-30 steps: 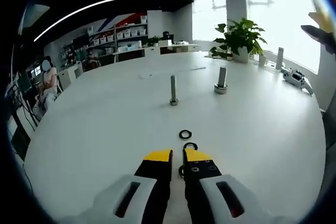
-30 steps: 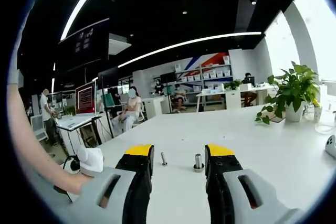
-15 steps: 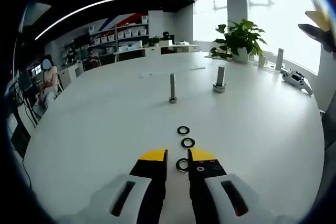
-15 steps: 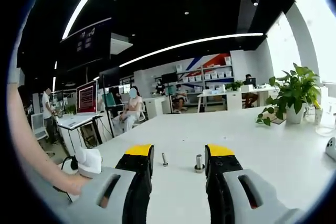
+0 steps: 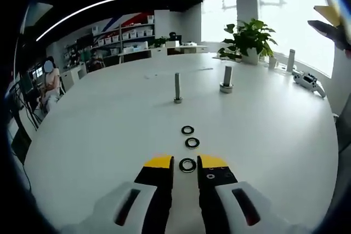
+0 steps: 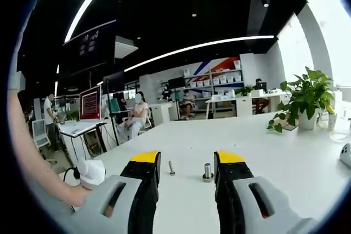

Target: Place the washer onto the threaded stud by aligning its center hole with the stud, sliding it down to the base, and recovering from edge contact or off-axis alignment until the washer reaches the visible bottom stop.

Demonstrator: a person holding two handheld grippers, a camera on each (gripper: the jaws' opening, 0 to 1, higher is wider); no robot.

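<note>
I hold my left gripper (image 5: 185, 161) low over a white table (image 5: 98, 130), its yellow-tipped jaws pointing forward across the tabletop. The jaws stand a little apart, with a narrow gap between them, and they grip nothing. Just ahead of that gap lies the nearest washer (image 5: 187, 165), a dark flat ring lying on the table, its hole facing up. Two more washers lie beyond it in a line running away from me: a middle washer (image 5: 192, 142) and a far washer (image 5: 187, 130). All three lie flat and apart from one another.

Farther along the same line stands the stud (image 5: 177, 87), a thin grey metal rod with a small base, upright on the table, its long axis vertical. To its right stands a thicker bolt (image 5: 226, 78), also upright on a wider base. No washer sits on either one. A potted plant (image 5: 250, 39) stands at the far edge of the table, and a white game controller (image 5: 307, 82) lies near the right edge.

My right gripper (image 6: 186, 163) is held higher, looking level across the table. Its jaws are wide apart and empty. Between them, far off, I see the stud (image 6: 171, 167) and the bolt (image 6: 207, 171), both upright. A bare arm (image 6: 33, 157) runs down the left side of this view.
</note>
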